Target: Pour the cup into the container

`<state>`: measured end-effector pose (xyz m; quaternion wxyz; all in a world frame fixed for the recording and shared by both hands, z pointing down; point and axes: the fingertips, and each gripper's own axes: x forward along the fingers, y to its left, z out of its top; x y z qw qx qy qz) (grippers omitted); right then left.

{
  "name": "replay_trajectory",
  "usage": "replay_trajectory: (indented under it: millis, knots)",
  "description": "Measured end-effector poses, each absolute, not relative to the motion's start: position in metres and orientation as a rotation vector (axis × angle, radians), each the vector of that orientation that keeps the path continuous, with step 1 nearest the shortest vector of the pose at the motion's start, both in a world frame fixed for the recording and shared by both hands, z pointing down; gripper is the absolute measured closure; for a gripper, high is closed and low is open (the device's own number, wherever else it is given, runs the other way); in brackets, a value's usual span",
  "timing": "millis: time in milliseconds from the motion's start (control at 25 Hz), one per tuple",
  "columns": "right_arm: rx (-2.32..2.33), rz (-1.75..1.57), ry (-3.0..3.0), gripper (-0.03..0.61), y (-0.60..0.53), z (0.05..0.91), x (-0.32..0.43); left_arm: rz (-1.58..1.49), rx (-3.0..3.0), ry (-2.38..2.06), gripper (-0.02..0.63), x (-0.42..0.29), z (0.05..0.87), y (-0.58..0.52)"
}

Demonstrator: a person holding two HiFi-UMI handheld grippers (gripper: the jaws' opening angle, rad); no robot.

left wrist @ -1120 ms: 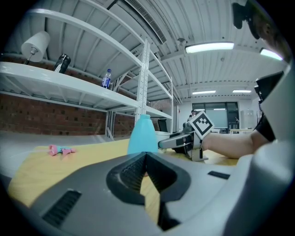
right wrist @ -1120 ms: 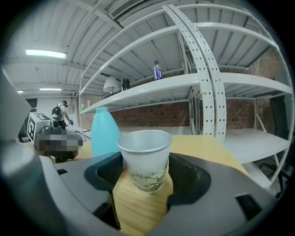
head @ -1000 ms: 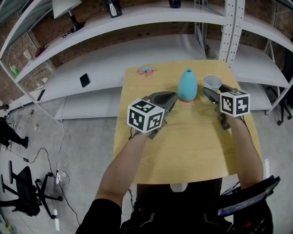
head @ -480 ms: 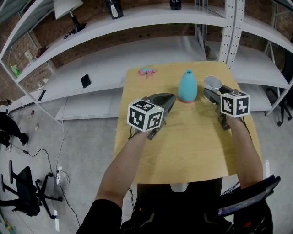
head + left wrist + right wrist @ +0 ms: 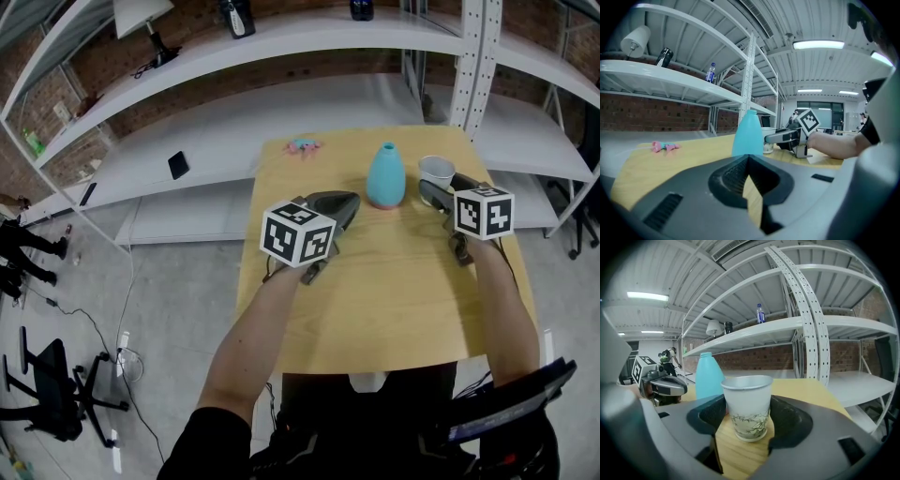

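Straddling upright cup (image 5: 749, 401), right gripper (image 5: 747, 412) spread; left gripper (image 5: 749, 156) pressed together; teal bottle (image 5: 385, 175) near cup.

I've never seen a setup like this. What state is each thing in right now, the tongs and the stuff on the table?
Left tongs: shut, holding nothing.
Right tongs: open, one jaw on either side of the paper cup; I can't tell if they touch it.
Paper cup: upright on the wooden table, contents not visible.
Blue bottle: upright, nothing gripping it.
Pink object: lying near the table's far edge.
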<state>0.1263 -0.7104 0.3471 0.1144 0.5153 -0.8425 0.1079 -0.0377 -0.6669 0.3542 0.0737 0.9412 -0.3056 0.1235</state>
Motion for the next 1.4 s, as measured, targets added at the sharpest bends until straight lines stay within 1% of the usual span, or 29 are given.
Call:
replay_trajectory:
  millis: [160,360,560,1040,1400]
  knots:
    - [1.524,0.298,-2.473,0.282,-0.71,0.344,0.129,0.335,2.865,-0.889,0.612,-0.035,0.35,-0.663]
    - [1.532,0.285,-2.491,0.288,-0.709,0.338,0.129,0.214,2.95,-0.869,0.612,-0.037,0.337,-0.654]
    - [1.518,0.23,-2.518,0.288,-0.705,0.318,0.125,0.218,2.954,-0.859,0.614,-0.037,0.338,-0.654]
    - [1.445,-0.027,-2.46,0.29,-0.697,0.262,0.107,0.219,2.996,-0.746,0.614,-0.031,0.338,-0.645]
    - [1.325,-0.223,-2.305,0.291,-0.698,0.246,0.084,0.219,3.014,-0.689,0.612,-0.028,0.337,-0.64]
